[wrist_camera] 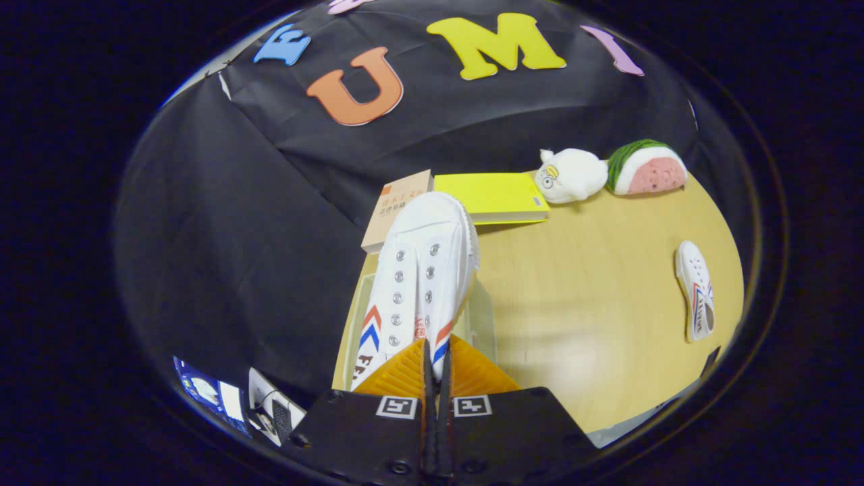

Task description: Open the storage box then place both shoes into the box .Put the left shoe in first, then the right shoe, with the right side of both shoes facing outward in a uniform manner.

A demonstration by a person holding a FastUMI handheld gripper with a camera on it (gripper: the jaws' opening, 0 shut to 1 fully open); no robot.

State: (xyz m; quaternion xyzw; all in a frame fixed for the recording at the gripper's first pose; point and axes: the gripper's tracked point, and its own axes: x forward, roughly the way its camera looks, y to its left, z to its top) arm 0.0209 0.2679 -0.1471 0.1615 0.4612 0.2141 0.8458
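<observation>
Tongs (435,364) sit pressed together on the heel rim of a white shoe (422,270), both fingers (405,371) pinching it, so the shoe hangs out ahead of them with its toe pointing away. Right under the shoe is the clear storage box (482,317), at the near left edge of the bench (594,290). The box looks open, because I see no lid over it, but it is see-through and hard to make out. I think the shoe is about to go down into the box, so this is likely the first shoe, not yet let go. The other shoe (695,290) lies far off to the right on the bench, on its own, and still has to be picked up and put in. Beyond the held shoe are a tan book (391,209) and a yellow book (496,196), close to the toe. Farther back sit a white plush toy (572,175) and a watermelon toy (648,169). The middle of the bench is bare wood, so there is lots of room to move across to the second shoe. The black wall is close on the left.
</observation>
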